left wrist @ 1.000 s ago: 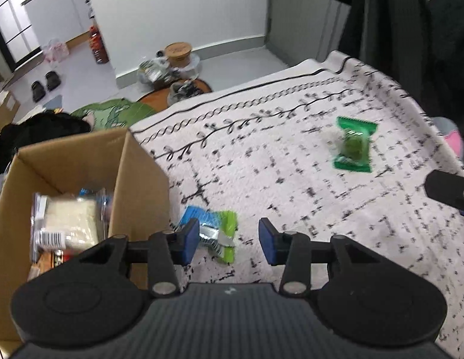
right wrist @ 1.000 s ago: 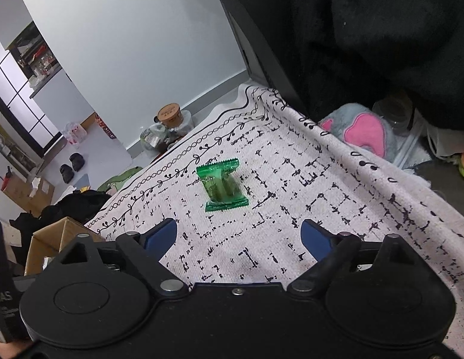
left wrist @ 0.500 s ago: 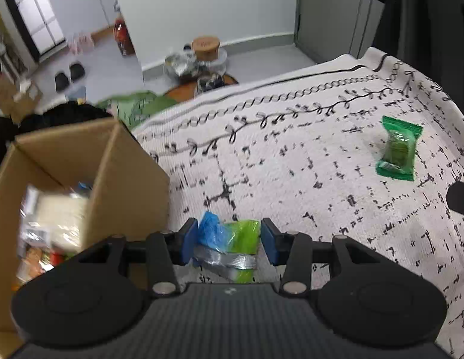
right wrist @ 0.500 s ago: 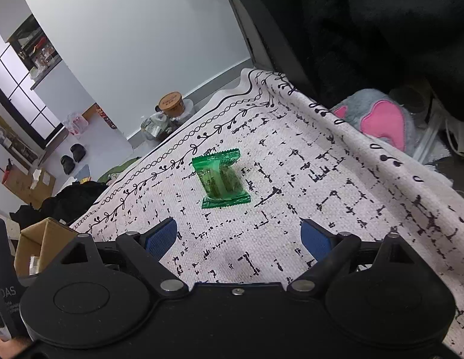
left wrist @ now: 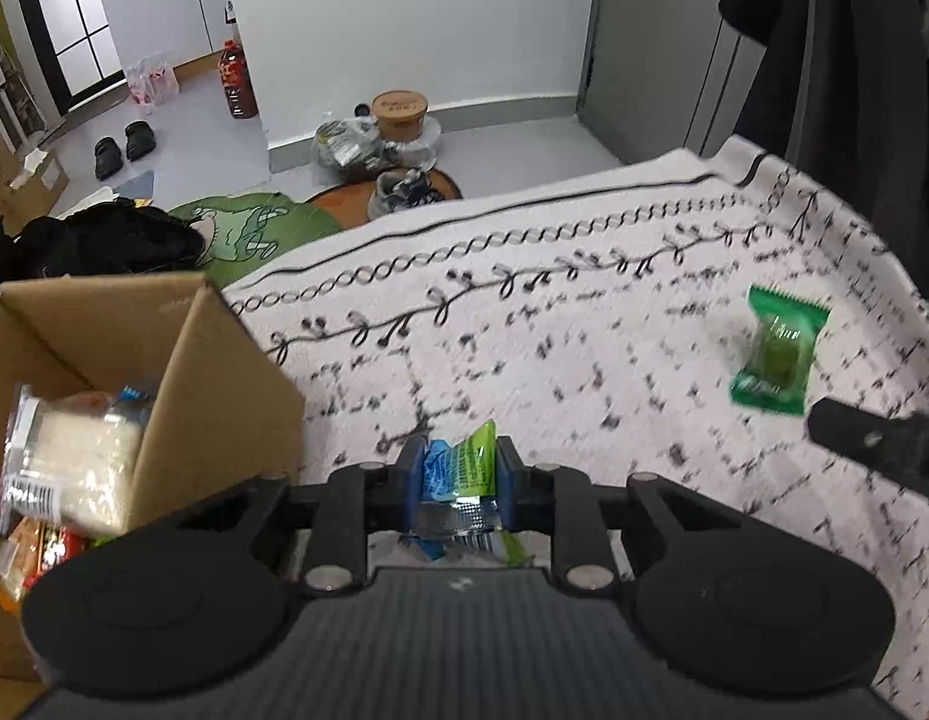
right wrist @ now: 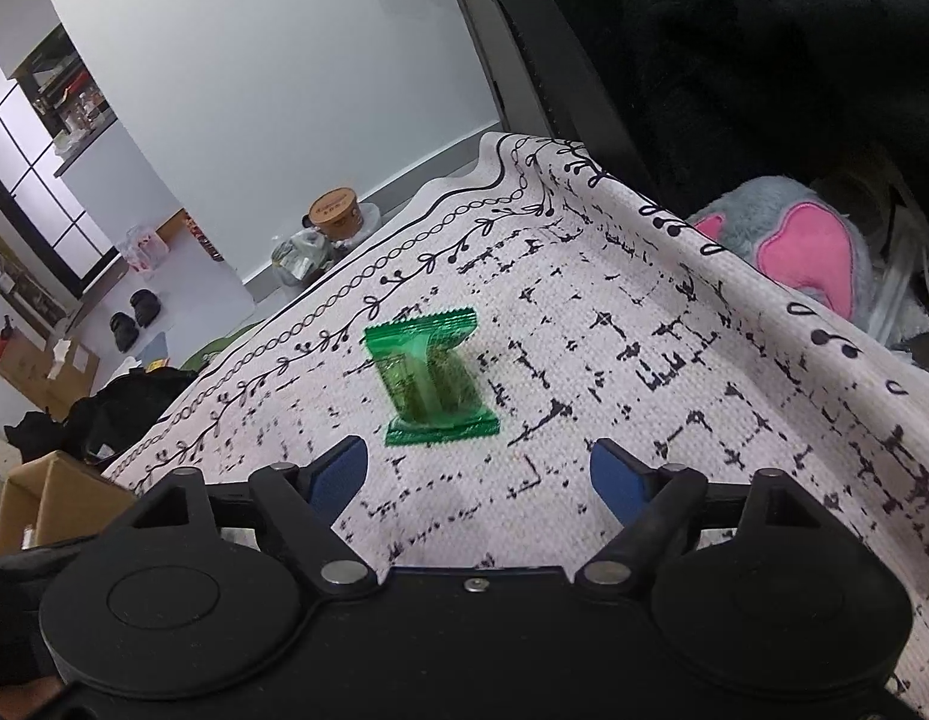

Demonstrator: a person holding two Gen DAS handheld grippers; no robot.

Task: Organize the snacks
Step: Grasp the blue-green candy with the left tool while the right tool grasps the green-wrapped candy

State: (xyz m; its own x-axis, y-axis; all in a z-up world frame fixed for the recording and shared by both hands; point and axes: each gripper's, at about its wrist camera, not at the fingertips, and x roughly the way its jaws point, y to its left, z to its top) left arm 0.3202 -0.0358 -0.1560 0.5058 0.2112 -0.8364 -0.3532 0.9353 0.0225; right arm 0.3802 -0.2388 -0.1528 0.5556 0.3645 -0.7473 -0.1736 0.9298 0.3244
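Note:
My left gripper [left wrist: 458, 480] is shut on a blue and green snack packet [left wrist: 461, 474], held just above the patterned cloth [left wrist: 584, 324]. A cardboard box [left wrist: 212, 396] stands at its left with several snacks inside, a white rice-cracker pack [left wrist: 74, 462] on top. A green wrapped snack [left wrist: 776, 354] lies on the cloth at the right; it also shows in the right wrist view [right wrist: 431, 375]. My right gripper [right wrist: 479, 471] is open and empty, just short of that green snack. Its finger shows in the left wrist view [left wrist: 872, 441].
The cloth's far edge [right wrist: 404, 234] drops to the floor, where a round wooden-lidded container [left wrist: 399, 114], bags and shoes lie. A grey and pink plush [right wrist: 806, 246] sits past the cloth's right edge. Dark clothing [right wrist: 764, 60] hangs at the right.
My left gripper closed on the blue and green packet and lifted it slightly. My right gripper moved closer to the green snack, staying open.

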